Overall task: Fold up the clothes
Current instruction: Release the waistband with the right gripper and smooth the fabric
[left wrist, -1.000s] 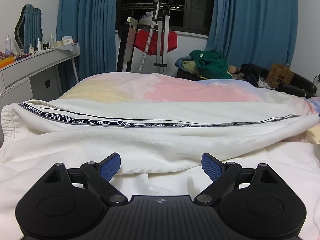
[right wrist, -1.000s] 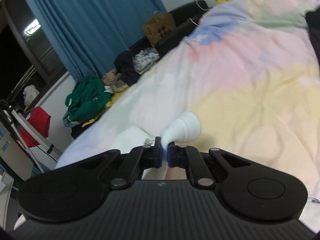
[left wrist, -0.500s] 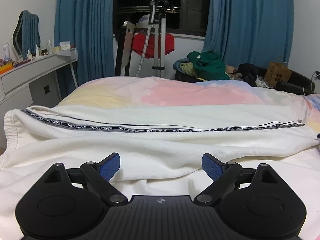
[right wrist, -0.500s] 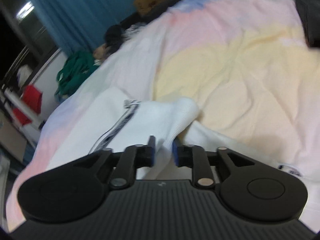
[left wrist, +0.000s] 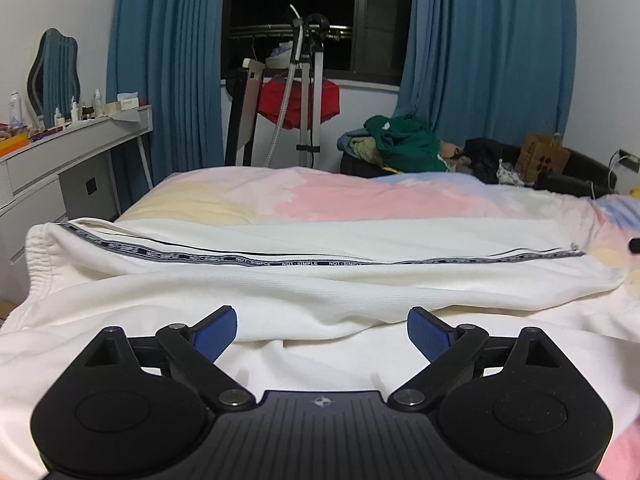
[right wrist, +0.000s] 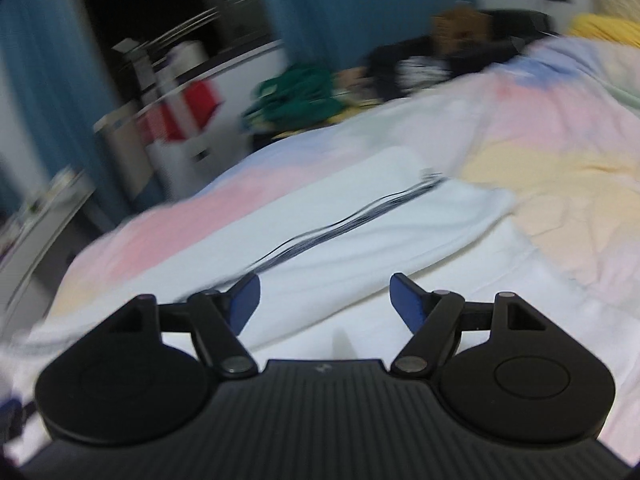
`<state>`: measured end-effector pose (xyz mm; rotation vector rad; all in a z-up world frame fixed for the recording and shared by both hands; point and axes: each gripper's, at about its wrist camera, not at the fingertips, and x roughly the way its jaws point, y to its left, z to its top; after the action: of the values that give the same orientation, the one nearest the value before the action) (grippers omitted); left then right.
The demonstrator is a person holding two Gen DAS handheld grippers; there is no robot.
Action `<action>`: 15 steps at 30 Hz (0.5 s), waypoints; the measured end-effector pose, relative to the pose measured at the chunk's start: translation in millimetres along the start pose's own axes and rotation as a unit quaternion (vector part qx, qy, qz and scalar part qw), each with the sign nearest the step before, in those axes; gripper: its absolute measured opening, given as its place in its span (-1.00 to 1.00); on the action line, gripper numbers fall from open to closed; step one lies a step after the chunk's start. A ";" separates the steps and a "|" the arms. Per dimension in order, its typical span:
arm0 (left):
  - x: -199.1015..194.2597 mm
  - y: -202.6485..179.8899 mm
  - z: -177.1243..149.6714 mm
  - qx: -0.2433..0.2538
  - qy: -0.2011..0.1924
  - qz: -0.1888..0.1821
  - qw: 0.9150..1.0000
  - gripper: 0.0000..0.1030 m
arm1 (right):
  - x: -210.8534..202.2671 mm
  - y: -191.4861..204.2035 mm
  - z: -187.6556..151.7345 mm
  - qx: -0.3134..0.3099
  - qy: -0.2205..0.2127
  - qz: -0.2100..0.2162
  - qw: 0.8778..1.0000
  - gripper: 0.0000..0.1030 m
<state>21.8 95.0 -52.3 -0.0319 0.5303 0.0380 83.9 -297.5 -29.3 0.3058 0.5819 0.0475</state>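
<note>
White trousers [left wrist: 320,280] with a black lettered side stripe [left wrist: 256,260] lie lengthwise across the bed, one leg folded over the other. My left gripper [left wrist: 320,330] is open and empty, low over the near white cloth. My right gripper [right wrist: 324,300] is open and empty above the same trousers [right wrist: 360,232], near their cuff end; that view is motion-blurred.
The bed has a pastel pink, yellow and blue cover [left wrist: 360,196]. A grey dresser [left wrist: 60,164] stands at the left. A clothes rack with a red garment [left wrist: 298,104] and a pile of green clothes [left wrist: 404,144] stand past the bed's far edge.
My right gripper has opened and let go of the trouser cuff, which now lies flat on the bed, then swung round. My left gripper stayed open and barely moved.
</note>
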 end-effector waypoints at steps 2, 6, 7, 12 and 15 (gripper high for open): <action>-14.1 -0.1 -3.9 0.002 0.002 0.002 1.000 0.83 | -15.5 19.9 -9.9 -0.033 -0.004 0.019 0.999 0.43; -37.6 -2.5 -10.7 0.008 0.008 0.003 1.000 0.85 | -39.3 41.0 -32.2 -0.053 -0.003 0.051 0.997 0.43; -42.5 -4.3 -12.1 0.010 0.008 0.004 1.000 0.85 | -44.1 44.6 -37.9 -0.058 -0.003 0.057 0.997 0.43; -61.7 -12.4 -20.2 0.016 0.005 0.003 1.000 0.86 | -57.1 52.6 -56.8 -0.078 0.000 0.066 0.995 0.43; -66.5 -16.1 -22.8 0.018 0.006 0.003 1.000 0.87 | -55.8 56.9 -57.7 -0.090 -0.003 0.061 0.994 0.43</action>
<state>-46.3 76.2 -38.0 0.0046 0.5435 0.0333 8.0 -234.8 -28.2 0.1663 0.5484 0.2155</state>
